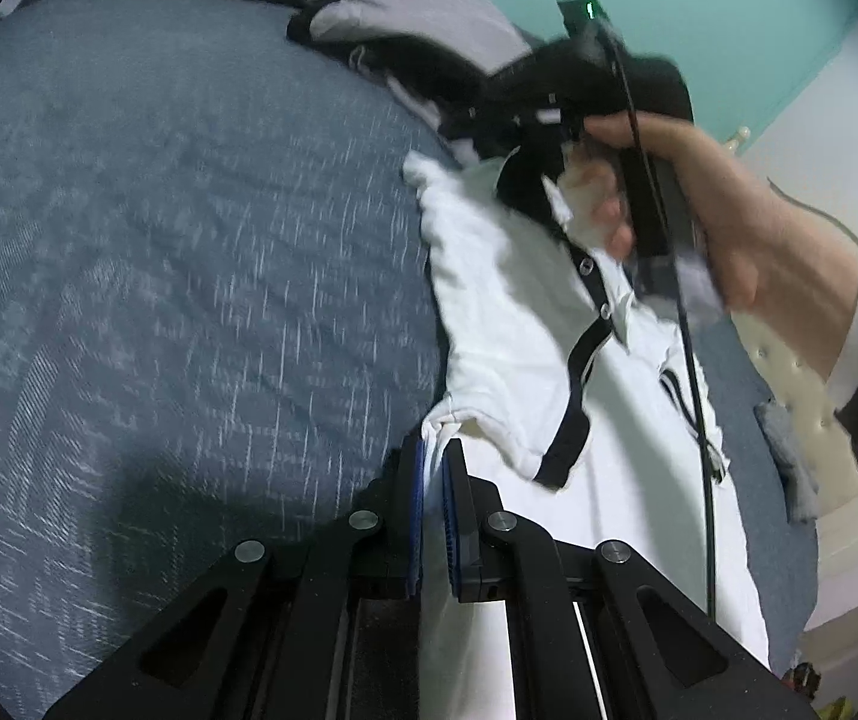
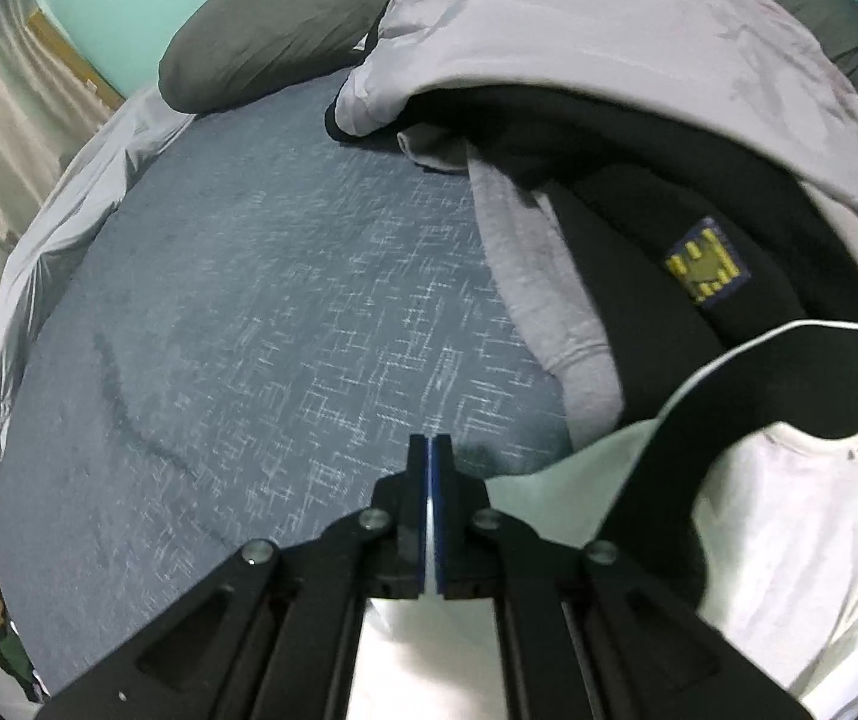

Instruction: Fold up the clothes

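Illumination is soft, even and moderately dim, with a cool cast. Both fisheye views bend strongly toward a black circular rim. In the left wrist view, motion blur smears the hand (image 1: 699,204); a shadow darkens the near bedspread (image 1: 159,240). The white shirt (image 1: 507,324) is nearly overexposed.

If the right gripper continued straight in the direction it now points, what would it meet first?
Most likely the blue-grey bedspread. The right gripper points downward, and only that cover lies beyond its shut tips. The pile of dark and grey clothes sits off to the side, though depth is hard to judge.
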A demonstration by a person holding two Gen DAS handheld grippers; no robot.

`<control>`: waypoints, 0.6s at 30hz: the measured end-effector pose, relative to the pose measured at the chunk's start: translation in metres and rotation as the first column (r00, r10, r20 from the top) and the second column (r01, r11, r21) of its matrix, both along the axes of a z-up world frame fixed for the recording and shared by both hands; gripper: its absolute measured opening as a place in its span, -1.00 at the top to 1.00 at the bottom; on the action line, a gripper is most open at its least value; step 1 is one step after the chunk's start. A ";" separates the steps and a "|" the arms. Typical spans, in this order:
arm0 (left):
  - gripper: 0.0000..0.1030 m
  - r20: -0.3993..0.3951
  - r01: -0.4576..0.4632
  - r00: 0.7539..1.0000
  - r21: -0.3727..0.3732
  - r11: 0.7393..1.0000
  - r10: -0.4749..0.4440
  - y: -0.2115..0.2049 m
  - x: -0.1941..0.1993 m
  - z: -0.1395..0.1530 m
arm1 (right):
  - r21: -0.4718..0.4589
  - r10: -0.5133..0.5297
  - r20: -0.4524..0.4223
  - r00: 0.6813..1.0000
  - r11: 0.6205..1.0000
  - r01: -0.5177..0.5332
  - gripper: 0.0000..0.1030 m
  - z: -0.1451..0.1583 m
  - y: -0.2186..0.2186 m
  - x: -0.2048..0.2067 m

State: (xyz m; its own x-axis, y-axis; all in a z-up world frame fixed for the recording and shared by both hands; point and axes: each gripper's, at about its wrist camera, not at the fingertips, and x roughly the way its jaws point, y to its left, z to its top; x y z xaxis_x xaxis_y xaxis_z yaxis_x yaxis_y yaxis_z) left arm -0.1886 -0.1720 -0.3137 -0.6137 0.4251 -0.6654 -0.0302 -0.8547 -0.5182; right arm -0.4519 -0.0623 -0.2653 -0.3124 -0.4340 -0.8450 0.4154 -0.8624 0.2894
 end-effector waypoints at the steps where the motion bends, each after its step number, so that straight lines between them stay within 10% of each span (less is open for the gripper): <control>1: 0.86 -0.009 -0.004 1.000 0.007 1.000 0.004 -0.001 0.000 0.002 | -0.004 0.006 0.009 1.000 1.000 -0.006 0.97 -0.001 0.000 -0.002; 7: 0.80 -0.023 -0.029 0.999 0.059 0.998 0.030 -0.007 0.004 0.003 | -0.022 0.026 0.025 0.999 0.999 -0.026 0.89 0.002 0.006 -0.001; 11: 0.31 -0.012 -0.019 1.000 0.063 0.998 0.019 -0.008 -0.002 0.001 | -0.029 0.035 0.038 0.999 0.999 -0.034 0.88 -0.001 0.007 0.001; 18: 0.37 0.026 0.001 1.000 0.039 0.999 -0.002 0.005 -0.018 -0.017 | -0.014 0.071 0.045 0.996 0.997 -0.071 0.47 -0.003 0.000 0.006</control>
State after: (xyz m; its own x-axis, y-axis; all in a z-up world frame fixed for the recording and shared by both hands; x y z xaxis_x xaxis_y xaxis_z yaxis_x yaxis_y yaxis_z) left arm -0.2070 -0.1668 -0.3306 -0.5958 0.4525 -0.6635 -0.0181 -0.8335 -0.5522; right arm -0.4464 -0.0618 -0.2685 -0.2416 -0.4646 -0.8519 0.4616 -0.8273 0.3203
